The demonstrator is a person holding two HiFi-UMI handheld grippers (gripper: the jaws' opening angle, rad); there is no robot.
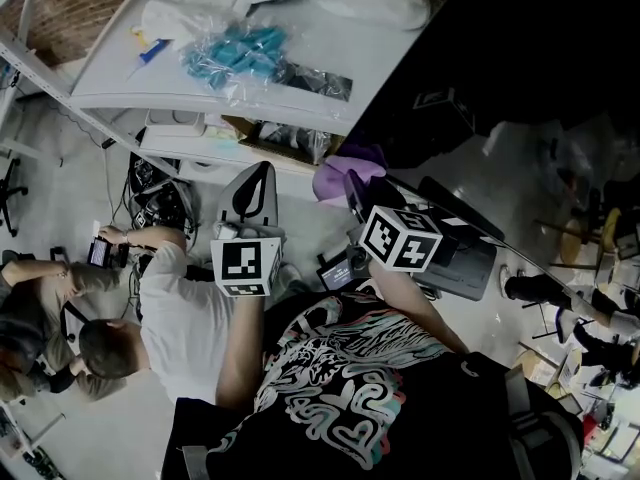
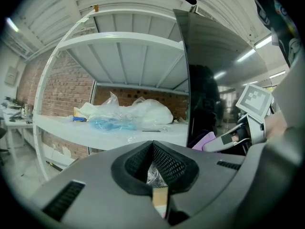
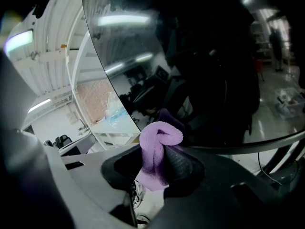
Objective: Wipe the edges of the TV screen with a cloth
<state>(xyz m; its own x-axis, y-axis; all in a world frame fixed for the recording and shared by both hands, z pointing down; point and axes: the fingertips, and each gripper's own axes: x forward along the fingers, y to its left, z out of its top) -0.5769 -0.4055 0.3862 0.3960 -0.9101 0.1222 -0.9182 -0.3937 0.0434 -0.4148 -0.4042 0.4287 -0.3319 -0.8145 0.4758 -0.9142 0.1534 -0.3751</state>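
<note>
Cloth [image 3: 161, 136] sits pinched in right tongs [image 3: 159, 163] beside TV screen [image 3: 205, 70].

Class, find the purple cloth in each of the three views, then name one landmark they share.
Head view: purple cloth at centre, beside the TV screen.
Left gripper view: just right of centre.
Right gripper view: low centre, clamped in the right gripper.
Shared landmark: the TV screen.

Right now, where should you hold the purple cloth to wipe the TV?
Pinch the purple cloth by its bunched lower part from behind, as the right gripper does; the rounded fold then pokes out toward the TV screen.
</note>
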